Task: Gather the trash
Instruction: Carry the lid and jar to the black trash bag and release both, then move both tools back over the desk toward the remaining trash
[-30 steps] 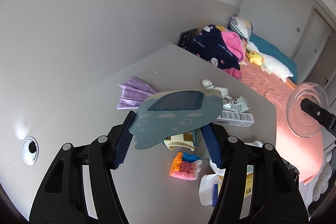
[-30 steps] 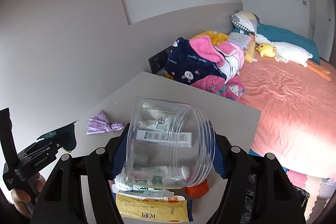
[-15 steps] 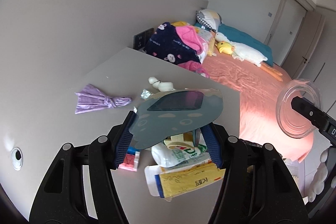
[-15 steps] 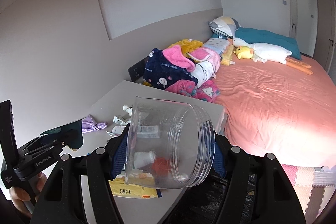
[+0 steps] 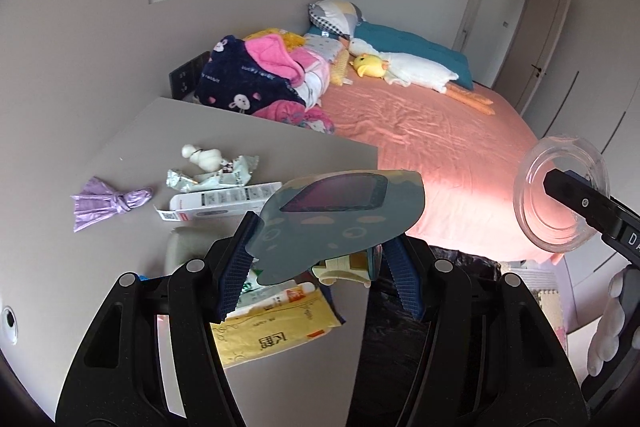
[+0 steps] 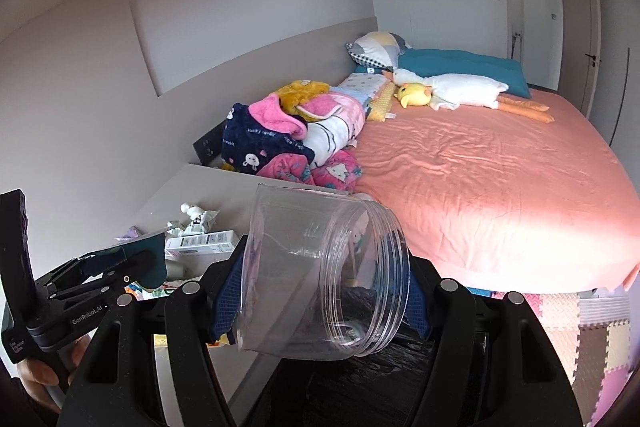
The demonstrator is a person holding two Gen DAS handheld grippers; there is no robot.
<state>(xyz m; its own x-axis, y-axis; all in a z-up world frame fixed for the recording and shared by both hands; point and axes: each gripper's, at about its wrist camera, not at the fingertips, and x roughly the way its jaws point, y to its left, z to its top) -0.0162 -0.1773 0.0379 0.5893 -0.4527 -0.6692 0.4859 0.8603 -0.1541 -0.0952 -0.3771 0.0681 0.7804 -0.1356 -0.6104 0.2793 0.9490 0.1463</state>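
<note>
Jaws of my left gripper (image 5: pixel 316 269) are pinched on a flat teal card (image 5: pixel 340 223) with a dark window and, under it, something cream-coloured I can't make out; my right gripper (image 6: pixel 320 291) is clamped across a clear plastic jar (image 6: pixel 324 275), tipped so its mouth points down and to the right. Both loads hang near the table's edge, over a black bag (image 6: pixel 360 383) that I take to be the bin liner. I judge the step in hand to be the carry to the bin, so the next move calls for bringing each load squarely above the bag's opening and only then spreading the jaws, one side at a time. Beyond, more trash waits on the grey table (image 5: pixel 304 155): a yellow packet (image 5: pixel 272 335) close by, then a white carton (image 5: pixel 224 203), a crumpled wrapper (image 5: pixel 224 175) and a purple cloth (image 5: pixel 108 203). Farther off lies the bed (image 5: pixel 432 143).
</note>
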